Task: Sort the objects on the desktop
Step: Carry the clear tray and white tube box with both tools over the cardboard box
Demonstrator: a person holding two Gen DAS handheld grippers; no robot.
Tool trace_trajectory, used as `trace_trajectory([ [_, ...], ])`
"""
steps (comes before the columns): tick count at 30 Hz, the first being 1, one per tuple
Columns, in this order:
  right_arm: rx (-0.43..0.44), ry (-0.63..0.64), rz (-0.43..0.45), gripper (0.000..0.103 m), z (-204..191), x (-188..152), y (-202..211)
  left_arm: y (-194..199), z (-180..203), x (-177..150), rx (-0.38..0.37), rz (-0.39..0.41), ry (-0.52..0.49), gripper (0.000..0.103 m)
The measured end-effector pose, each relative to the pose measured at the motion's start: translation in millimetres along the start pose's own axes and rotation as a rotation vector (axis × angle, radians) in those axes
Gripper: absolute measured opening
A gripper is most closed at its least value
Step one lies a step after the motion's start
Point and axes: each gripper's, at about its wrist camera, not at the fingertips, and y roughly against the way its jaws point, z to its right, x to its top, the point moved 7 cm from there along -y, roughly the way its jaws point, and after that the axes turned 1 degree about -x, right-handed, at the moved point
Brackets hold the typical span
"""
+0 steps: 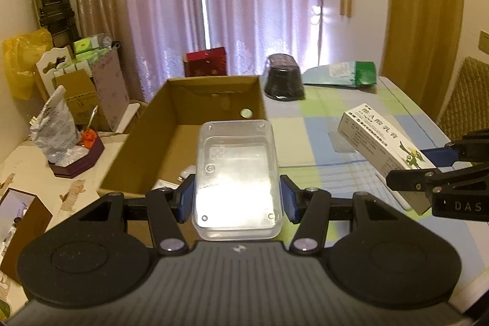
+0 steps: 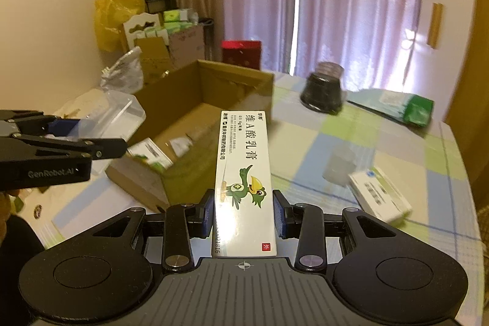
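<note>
My left gripper point(image 1: 237, 197) is shut on a clear plastic container point(image 1: 237, 170), held above the near right corner of an open cardboard box point(image 1: 183, 148). My right gripper point(image 2: 243, 213) is shut on a long white ointment carton point(image 2: 243, 170) with a green bird printed on it, held above the checked tablecloth just right of the cardboard box point(image 2: 195, 118). In the left wrist view the ointment carton point(image 1: 385, 142) and the right gripper point(image 1: 437, 164) show at the right. In the right wrist view the left gripper point(image 2: 91, 136) and the clear container point(image 2: 122, 115) hang at the left, over the box.
Inside the box lie a small green and white carton point(image 2: 151, 156) and white scraps. On the checked tablecloth point(image 2: 351, 139) sit a black jar point(image 2: 322, 90), a teal and green pouch point(image 2: 397, 106), a white medicine box point(image 2: 380, 194) and a small clear piece point(image 2: 337, 164). Clutter stands left of the box.
</note>
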Motion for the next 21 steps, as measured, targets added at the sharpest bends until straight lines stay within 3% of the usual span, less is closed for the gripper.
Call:
trace_trajectory([
  [12, 0.08, -0.009, 0.036, 0.037, -36, 67, -46, -28, -47, 32, 0.02, 0.018, 0.013, 0.051],
  [21, 0.108, 0.0, 0.022, 0.037, -53, 88, -80, -50, -87, 44, 0.054, 0.017, -0.015, 0.051],
])
